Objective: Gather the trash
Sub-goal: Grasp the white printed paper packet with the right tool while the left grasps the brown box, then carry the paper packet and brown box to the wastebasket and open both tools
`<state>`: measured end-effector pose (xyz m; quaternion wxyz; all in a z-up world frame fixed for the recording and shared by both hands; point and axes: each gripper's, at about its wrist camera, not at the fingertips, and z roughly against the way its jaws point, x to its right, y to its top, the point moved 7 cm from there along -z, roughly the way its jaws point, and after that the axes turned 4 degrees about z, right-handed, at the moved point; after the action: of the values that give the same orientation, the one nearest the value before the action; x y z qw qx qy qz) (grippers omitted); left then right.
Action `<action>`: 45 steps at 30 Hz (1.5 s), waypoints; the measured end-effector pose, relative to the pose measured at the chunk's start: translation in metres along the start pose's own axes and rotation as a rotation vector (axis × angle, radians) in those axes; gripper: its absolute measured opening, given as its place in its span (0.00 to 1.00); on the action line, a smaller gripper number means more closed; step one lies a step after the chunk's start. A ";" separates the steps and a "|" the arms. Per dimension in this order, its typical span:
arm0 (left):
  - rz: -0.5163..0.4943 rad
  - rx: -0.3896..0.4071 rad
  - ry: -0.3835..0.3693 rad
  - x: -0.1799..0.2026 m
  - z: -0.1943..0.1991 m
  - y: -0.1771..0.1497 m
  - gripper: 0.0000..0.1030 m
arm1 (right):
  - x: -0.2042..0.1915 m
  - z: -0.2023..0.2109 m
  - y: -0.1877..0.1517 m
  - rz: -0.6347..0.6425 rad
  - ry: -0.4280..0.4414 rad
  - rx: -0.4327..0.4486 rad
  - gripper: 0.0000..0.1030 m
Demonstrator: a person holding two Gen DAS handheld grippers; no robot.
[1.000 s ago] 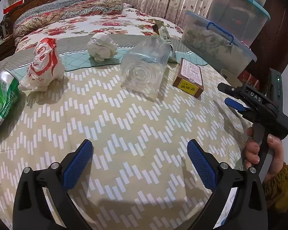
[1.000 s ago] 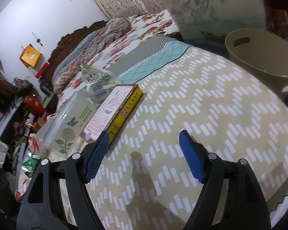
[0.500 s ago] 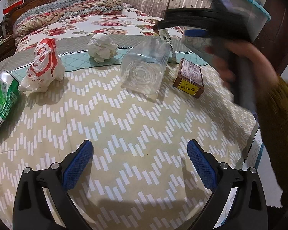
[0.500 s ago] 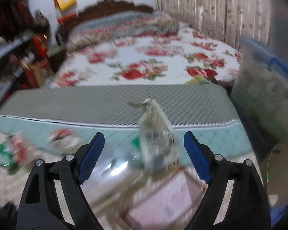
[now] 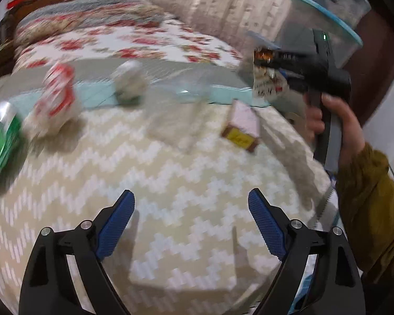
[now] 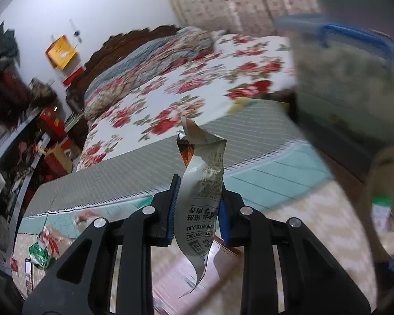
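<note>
My right gripper is shut on a crumpled snack wrapper and holds it in the air above the table; it shows in the left wrist view at the far right. My left gripper is open and empty over the zigzag tablecloth. On the table lie a brown box, a clear plastic container, a paper ball, a red-and-white bag and a green can, all blurred.
A beige bin stands at the right of the table. Clear storage boxes are stacked behind it. A bed with a floral cover lies beyond the table.
My right gripper closed on the wrapper and lifted it off the table, swinging to the right. The left gripper shifted slightly, blurring its view.
</note>
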<state>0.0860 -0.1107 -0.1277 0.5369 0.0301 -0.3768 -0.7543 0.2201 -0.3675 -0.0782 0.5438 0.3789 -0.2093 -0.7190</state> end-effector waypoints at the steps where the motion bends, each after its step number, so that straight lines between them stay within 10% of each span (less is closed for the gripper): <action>1: -0.041 -0.006 -0.002 0.012 -0.002 0.007 0.73 | 0.007 0.008 -0.004 -0.020 0.008 0.006 0.27; 10: -0.252 -0.079 0.006 0.106 -0.075 0.076 0.72 | 0.067 0.056 -0.065 -0.241 0.198 -0.020 0.27; 15: -0.315 -0.135 0.133 0.113 -0.139 0.089 0.82 | 0.084 0.054 -0.091 -0.353 0.345 -0.090 0.28; 19: -0.342 -0.156 0.229 0.105 -0.167 0.094 0.88 | 0.098 0.050 -0.105 -0.359 0.304 -0.124 0.31; 22: -0.402 -0.173 0.289 0.103 -0.177 0.089 0.85 | 0.104 0.046 -0.117 -0.380 0.296 -0.154 0.61; 24: -0.463 -0.166 0.321 0.108 -0.180 0.083 0.67 | 0.106 0.048 -0.120 -0.359 0.288 -0.140 0.62; 27: -0.488 -0.176 0.308 0.119 -0.180 0.079 0.57 | 0.106 0.047 -0.125 -0.316 0.285 -0.157 0.22; 45: -0.504 -0.215 -0.051 0.334 -0.246 0.124 0.65 | 0.278 0.113 -0.060 -0.452 -0.032 0.105 0.24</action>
<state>0.1534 -0.5380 -0.1085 0.3228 0.0470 -0.2886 -0.9002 0.0612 -0.6226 -0.1386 0.3451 0.4322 -0.1648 -0.8167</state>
